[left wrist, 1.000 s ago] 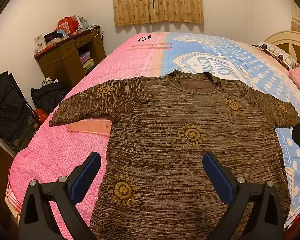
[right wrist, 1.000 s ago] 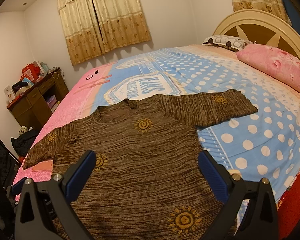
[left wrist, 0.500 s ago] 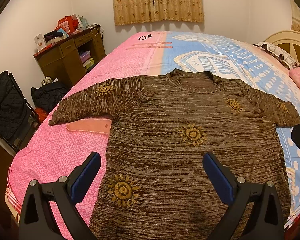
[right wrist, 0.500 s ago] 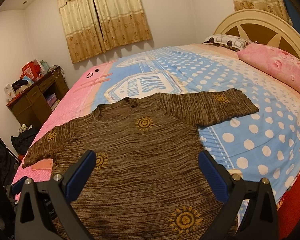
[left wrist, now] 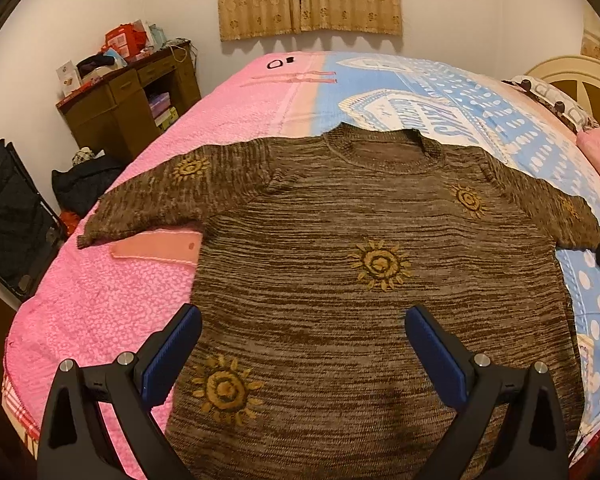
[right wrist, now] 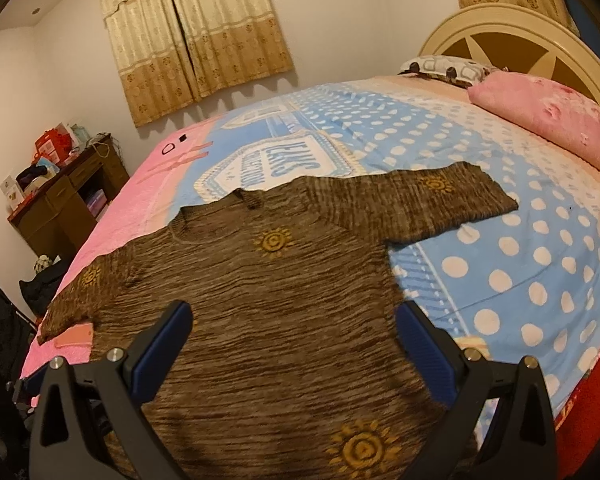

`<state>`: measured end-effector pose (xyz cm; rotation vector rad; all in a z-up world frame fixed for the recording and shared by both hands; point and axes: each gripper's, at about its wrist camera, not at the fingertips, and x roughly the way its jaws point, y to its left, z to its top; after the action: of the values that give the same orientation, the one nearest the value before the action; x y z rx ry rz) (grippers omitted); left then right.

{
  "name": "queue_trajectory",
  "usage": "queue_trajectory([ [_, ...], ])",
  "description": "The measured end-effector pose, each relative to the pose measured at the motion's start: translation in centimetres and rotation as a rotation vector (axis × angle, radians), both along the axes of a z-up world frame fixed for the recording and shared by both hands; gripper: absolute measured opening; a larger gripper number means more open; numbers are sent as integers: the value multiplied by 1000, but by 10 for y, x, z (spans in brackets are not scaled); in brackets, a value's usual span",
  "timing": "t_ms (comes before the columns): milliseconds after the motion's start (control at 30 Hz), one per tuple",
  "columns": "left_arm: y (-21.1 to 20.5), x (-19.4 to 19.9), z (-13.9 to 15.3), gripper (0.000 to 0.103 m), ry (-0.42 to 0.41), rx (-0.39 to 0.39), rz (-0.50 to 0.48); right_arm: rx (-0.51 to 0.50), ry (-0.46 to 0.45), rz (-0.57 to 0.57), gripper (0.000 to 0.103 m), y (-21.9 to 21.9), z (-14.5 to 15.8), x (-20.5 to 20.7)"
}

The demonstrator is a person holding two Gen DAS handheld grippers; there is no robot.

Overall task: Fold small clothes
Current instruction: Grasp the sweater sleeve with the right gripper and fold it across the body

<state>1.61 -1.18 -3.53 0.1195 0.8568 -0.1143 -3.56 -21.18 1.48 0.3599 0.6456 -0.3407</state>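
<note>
A brown knit sweater (left wrist: 360, 280) is seen spread flat on the bed (left wrist: 100, 300), ahead of and beneath both claws, sleeves out to either side. The left claw (left wrist: 302, 354) and right claw (right wrist: 292, 350) are held wide apart and empty above its lower body. The knit is judged soft, light and limp, best pinched at a sleeve cuff or hem corner; no container is visible, though the hem itself is probably hidden.

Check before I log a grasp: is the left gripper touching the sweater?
Cannot tell. Left wrist view shows the open left gripper over the sweater, no visible pinch.
</note>
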Motion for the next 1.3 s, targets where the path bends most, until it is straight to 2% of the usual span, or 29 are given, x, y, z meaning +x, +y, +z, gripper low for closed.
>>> queue_trajectory([
  [200, 0, 14, -14, 102, 31, 1, -27, 12, 2, -101, 103, -60, -9, -4],
  [333, 10, 28, -15, 102, 47, -54, -16, 7, -2, -249, 103, -135, -9, -16],
  [433, 10, 35, -16, 102, 48, -67, -8, 94, -9, -410, 100, -217, -15, -27],
  [533, 8, 40, -21, 102, 59, -70, 7, 194, 5, -467, 87, -267, -26, -25],
  [600, 8, 43, -26, 102, 76, -79, 17, 247, 27, -469, 84, -297, -40, -14],
  [767, 4, 47, -33, 102, 96, -60, 19, 206, 150, -409, 80, -305, -69, 26],
  [900, 2, 49, -33, 102, 94, -48, 20, 38, 231, -401, 78, -292, -74, 46],
  [967, 3, 50, -36, 102, 105, -54, 19, -35, 265, -395, 63, -286, -75, 48],
  [1000, 3, 49, -37, 102, 112, -58, 17, -35, 247, -377, 55, -286, -73, 46],
  [1033, 3, 49, -38, 102, 115, -59, 15, -32, 241, -368, 39, -288, -73, 46],
  [1067, 3, 47, -38, 102, 116, -60, 14, -30, 241, -360, 29, -288, -72, 44],
  [1133, 6, 45, -35, 102, 108, -60, 12, -6, 242, -329, 18, -289, -70, 46],
  [1200, 11, 42, -30, 102, 91, -64, 15, -8, 264, -307, 14, -285, -65, 51],
  [1300, 24, 40, -21, 102, 63, -75, 40, -50, 227, -288, 12, -268, -43, 58],
])
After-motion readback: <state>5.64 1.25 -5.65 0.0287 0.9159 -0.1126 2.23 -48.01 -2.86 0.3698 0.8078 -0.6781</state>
